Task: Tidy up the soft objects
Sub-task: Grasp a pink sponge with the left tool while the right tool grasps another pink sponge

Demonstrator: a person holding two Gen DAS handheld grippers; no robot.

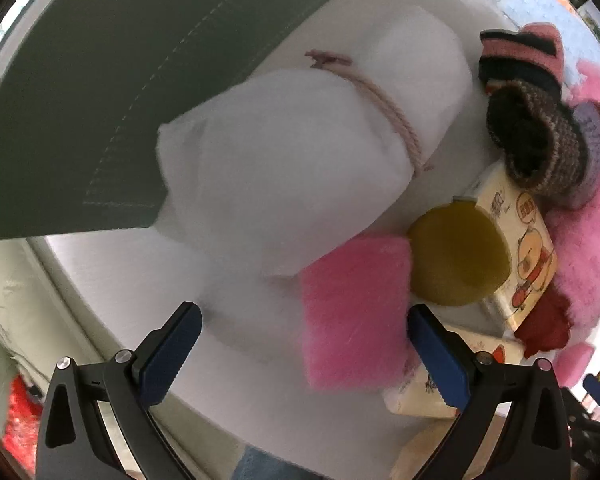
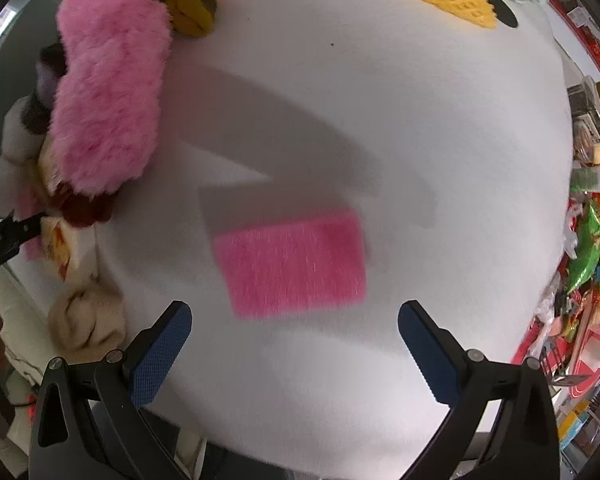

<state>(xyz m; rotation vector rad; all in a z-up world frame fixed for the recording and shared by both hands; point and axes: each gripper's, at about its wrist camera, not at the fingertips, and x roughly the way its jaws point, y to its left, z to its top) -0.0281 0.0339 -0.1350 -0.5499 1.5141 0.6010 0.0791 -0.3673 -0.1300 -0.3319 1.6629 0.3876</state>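
Both the left gripper [image 1: 304,354] and the right gripper [image 2: 294,350] stand wide apart and hold nothing. A pink fuzzy cloth pad [image 2: 294,266] lies flat on the white table [image 2: 380,120], just ahead of the right gripper. Another pink pad [image 1: 356,312] sits just beside the rolled white towel [image 1: 300,152] tied with pink cord.

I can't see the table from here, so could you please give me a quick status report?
Left claw open, empty. Right claw open, empty. Pink pad flat on white table, just ahead of right claw. Nothing between them.
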